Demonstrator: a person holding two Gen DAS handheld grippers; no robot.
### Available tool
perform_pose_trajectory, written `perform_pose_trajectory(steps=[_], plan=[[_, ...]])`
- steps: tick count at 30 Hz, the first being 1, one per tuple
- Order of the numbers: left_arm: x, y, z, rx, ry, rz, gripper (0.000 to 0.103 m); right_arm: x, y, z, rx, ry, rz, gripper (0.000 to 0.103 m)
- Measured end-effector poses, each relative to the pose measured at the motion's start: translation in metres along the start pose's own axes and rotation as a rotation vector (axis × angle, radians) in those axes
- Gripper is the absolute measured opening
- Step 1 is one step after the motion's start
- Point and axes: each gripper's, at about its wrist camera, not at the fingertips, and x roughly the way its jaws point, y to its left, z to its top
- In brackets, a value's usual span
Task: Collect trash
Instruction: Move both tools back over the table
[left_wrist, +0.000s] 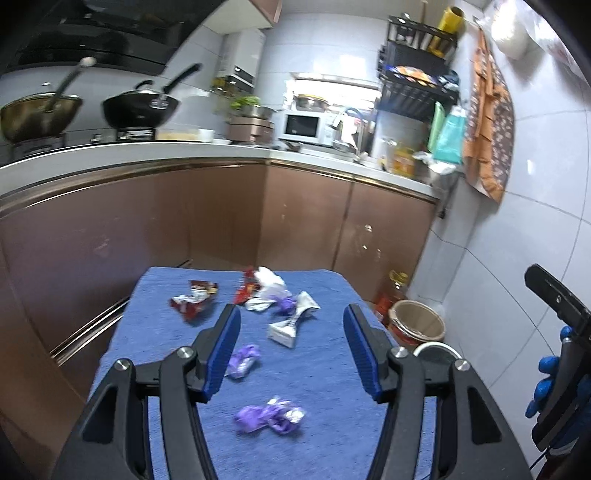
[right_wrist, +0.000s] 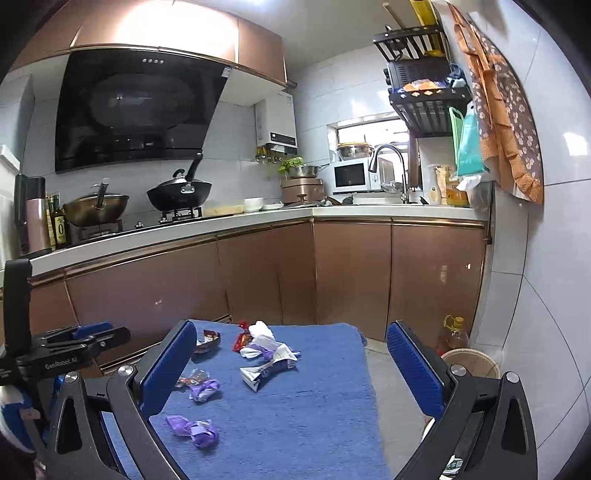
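Both grippers hang over the near end of a desk (right_wrist: 332, 406) covered with a blue towel. The left gripper (left_wrist: 291, 339) has its jaws apart with nothing between the pads. The right gripper (right_wrist: 291, 365) also has its jaws wide apart and holds nothing.

The trash lies on the towel, and I count about eight pieces, though the far pile is tangled and hard to separate. There are three purple wrappers: one (left_wrist: 269, 413) below the left jaws, close to the camera, one (left_wrist: 242, 360) just beside the left pad, and a small one (left_wrist: 286, 303) ahead between the jaws. One crushed white carton (left_wrist: 291, 325) lies ahead, between the jaws. One red-brown snack bag (left_wrist: 194, 297) is ahead and to the left of the left pad. In the far pile are one red wrapper (left_wrist: 245, 286), one white crumpled paper (left_wrist: 271, 282) and a silver scrap (left_wrist: 258, 304). The right wrist view shows one more small clear wrapper (right_wrist: 194, 378) near its left pad.

To the right of the jaws, on the floor, stand one round bin (left_wrist: 419, 321) and one oil bottle (left_wrist: 395, 288). Behind the desk run brown cabinets (left_wrist: 221, 214). Nothing lies between the jaws and the trash.
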Motion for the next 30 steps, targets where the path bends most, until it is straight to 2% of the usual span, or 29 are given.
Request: perform_pose_trajectory(steps=[5, 15, 25, 27, 30], plan=[[-0.022, 0.024, -0.004, -0.051, -0.028, 0.039, 0.056, -0.013, 0.012, 0.005, -0.019, -0.026, 0.031, 0.103], [-0.045, 0.038, -0.012, -0.063, -0.052, 0.085, 0.056, -0.021, 0.016, 0.006, 0.03, -0.031, 0.102, 0.103], [-0.021, 0.043, -0.028, -0.077, 0.003, 0.051, 0.057, 0.001, 0.014, -0.007, 0.038, -0.001, 0.162, 0.103], [-0.012, 0.04, -0.034, -0.067, 0.019, 0.042, 0.066, 0.009, 0.013, -0.012, 0.042, 0.023, 0.17, 0.103], [0.004, 0.038, -0.046, -0.059, 0.052, 0.014, 0.067, 0.022, 0.011, -0.02, 0.042, 0.061, 0.166, 0.103]])
